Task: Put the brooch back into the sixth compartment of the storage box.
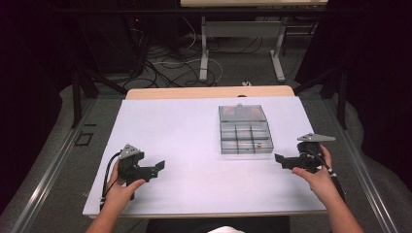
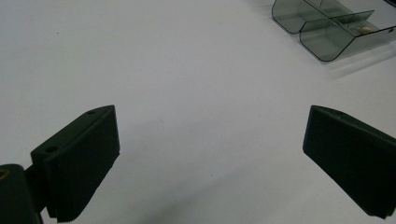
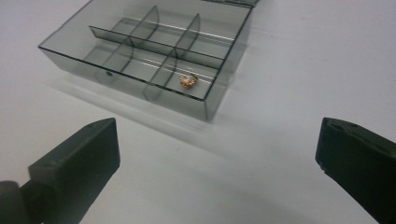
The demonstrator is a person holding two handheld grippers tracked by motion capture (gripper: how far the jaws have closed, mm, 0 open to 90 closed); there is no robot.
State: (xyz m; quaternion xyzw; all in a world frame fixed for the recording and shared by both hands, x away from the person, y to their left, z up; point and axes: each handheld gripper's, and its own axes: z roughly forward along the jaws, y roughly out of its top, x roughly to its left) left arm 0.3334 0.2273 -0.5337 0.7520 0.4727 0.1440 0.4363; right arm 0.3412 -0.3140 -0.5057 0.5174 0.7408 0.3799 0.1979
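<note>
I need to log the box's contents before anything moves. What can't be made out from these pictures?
- Small gold item in the clear divided box: too small and blurred to identify, right gripper view.
- Same box in the left gripper view: cut off by the top and right edges.
- Its opened lid: orange patches show through it in the high view, too blurred to identify.

The organizer box (image 2: 327, 28) is chopped off by the top and right edges in the left gripper view, so you just get a corner of it. There's a tiny gold thing (image 3: 188, 81) in one corner compartment in the right gripper view, way too small to tell what it is. From the high view it's a speck (image 1: 259, 144). Both forearms run off the bottom edge there.
</note>
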